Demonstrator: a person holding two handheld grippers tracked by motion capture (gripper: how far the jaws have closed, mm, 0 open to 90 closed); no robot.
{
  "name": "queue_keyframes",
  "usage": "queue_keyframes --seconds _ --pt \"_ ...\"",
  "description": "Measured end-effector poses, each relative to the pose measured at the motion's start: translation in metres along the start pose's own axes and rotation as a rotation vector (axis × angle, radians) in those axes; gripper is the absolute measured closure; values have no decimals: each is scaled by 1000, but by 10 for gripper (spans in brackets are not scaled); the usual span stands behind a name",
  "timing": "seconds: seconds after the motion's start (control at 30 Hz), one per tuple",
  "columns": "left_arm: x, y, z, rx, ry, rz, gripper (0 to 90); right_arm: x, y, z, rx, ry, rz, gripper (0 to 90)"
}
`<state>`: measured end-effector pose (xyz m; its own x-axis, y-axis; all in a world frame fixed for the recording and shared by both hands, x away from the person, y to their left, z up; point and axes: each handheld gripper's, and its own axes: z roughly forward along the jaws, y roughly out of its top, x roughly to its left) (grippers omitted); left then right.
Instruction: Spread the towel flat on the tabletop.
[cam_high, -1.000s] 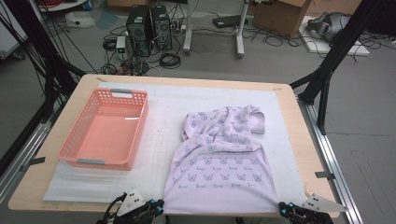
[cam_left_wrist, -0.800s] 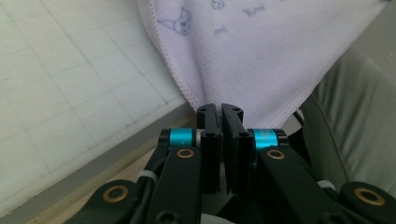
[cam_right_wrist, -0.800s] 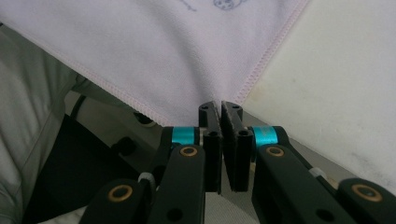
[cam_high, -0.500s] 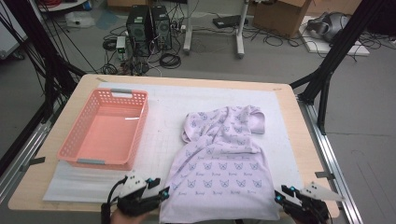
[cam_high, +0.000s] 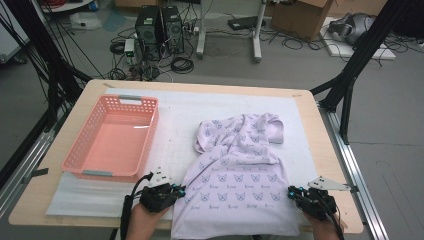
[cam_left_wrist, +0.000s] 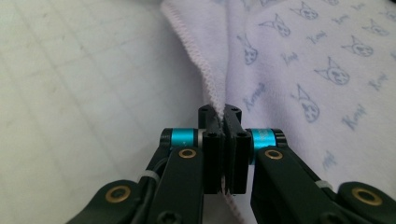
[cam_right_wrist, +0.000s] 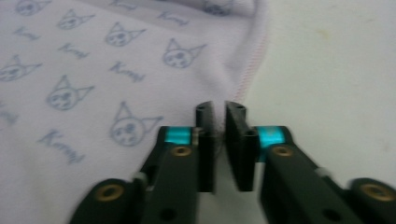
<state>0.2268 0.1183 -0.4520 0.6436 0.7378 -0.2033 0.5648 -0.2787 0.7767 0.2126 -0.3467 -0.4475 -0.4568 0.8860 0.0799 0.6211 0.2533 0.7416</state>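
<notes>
A pale lilac garment (cam_high: 235, 170) printed with cat faces lies spread on the white mat, its lower end hanging over the table's front edge. My left gripper (cam_high: 178, 190) is at the garment's lower left edge. In the left gripper view its jaws have just been closing and are shut (cam_left_wrist: 223, 114) on the pink-stitched hem of the garment (cam_left_wrist: 303, 56). My right gripper (cam_high: 291, 192) is at the lower right edge. In the right gripper view its jaws have just been closing too, and they pinch (cam_right_wrist: 219, 112) the hem of the garment (cam_right_wrist: 93, 70).
A pink plastic basket (cam_high: 112, 142) stands on the left half of the white mat (cam_high: 175, 115). The wooden table (cam_high: 330, 150) ends close behind both hands. Black frame poles, computers and cables stand on the floor beyond the far edge.
Both grippers have moved from the table's front edge up to the garment's lower side edges. Their jaws now sit on the hem.
</notes>
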Motion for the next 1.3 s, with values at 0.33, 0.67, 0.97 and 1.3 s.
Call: queue_keyframes --seconds 0.33,0.67,0.97,1.3 --pt "-2 -27 -32 2 -56 -13 868 19 -13 -22 62 55 -74 885" --pt "5 0 -17 -134 -54 -46 538 7 -35 -53 15 38 -25 778" --pt "12 32 37 -10 -59 -49 598 -7 -3 -18 -35 -2 23 690" --pt "3 8 8 5 8 15 864 -8 9 8 -17 -18 14 639"
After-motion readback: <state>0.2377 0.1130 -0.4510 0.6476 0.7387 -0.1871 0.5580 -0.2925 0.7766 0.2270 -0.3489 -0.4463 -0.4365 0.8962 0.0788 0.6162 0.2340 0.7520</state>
